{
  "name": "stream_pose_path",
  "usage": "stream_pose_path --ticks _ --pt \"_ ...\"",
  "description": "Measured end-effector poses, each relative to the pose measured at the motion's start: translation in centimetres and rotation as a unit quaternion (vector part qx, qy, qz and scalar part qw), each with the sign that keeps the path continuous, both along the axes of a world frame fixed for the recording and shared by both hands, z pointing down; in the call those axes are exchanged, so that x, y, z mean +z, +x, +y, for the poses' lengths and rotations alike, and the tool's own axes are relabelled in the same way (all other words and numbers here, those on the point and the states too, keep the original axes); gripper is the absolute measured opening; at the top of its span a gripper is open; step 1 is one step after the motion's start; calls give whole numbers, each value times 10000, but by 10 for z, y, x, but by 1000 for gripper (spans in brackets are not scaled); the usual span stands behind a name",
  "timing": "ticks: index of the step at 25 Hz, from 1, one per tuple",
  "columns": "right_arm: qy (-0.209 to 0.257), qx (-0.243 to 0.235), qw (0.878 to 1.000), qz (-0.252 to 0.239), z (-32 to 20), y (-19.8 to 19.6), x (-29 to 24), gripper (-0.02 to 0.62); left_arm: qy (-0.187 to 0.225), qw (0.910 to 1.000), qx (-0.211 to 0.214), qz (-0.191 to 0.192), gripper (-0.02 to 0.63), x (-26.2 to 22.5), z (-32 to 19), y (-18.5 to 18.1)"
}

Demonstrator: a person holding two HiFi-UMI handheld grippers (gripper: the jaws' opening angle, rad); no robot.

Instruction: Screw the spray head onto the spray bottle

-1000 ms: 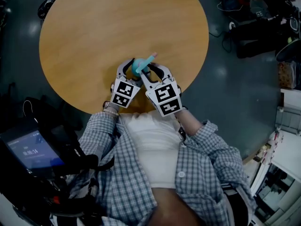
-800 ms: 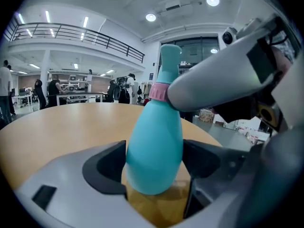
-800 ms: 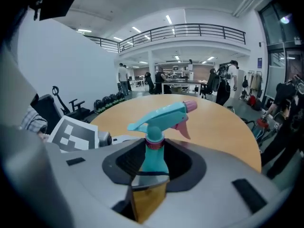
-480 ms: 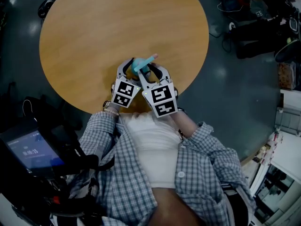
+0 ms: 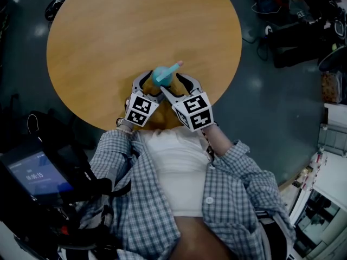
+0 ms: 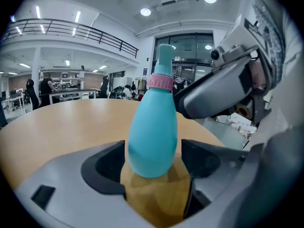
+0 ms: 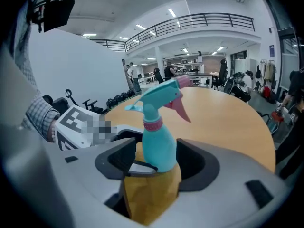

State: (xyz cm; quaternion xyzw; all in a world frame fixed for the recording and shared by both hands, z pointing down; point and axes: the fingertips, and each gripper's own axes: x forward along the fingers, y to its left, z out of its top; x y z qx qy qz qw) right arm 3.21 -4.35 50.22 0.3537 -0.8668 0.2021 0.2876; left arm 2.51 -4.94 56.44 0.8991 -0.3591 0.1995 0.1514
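A turquoise spray bottle [image 5: 160,76] with its spray head [image 5: 174,66] on top is upright near the front edge of the round wooden table [image 5: 108,31]. A pink collar [image 7: 153,124] joins the head [image 7: 159,96] to the bottle [image 7: 160,151]. My left gripper [image 5: 149,83] is shut on the bottle's lower body [image 6: 152,127], both pads against it. My right gripper [image 5: 174,83] has just been opening. In the right gripper view its jaws [image 7: 156,152] stand around the bottle with gaps on both sides.
The table's edge lies just below the grippers, against the person's body. Dark bags and cables [image 5: 293,31] lie on the floor at the upper right. A device with a lit screen [image 5: 38,172] is at the lower left.
My right gripper's jaws have spread apart from the bottle's neck and its marker cube has rolled slightly. The bottle and my left gripper stay in place.
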Motion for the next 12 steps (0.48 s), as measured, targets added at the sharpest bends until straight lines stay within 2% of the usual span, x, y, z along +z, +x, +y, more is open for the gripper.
stream_pose_path --ticks 4,7,9,12 --pt "-221 343 9988 -259 2 24 7 242 -6 10000 -82 -39 362 1 8 -16" --pt "-110 698 9951 -697 -1 47 5 234 -33 9997 -248 3 356 -1 14 -31" --pt "104 834 9924 -900 -4 59 1 162 -22 9989 -468 77 275 -6 15 -44" --pt "413 769 9910 -1017 -7 64 -3 71 32 9979 -632 157 201 -12 16 -56"
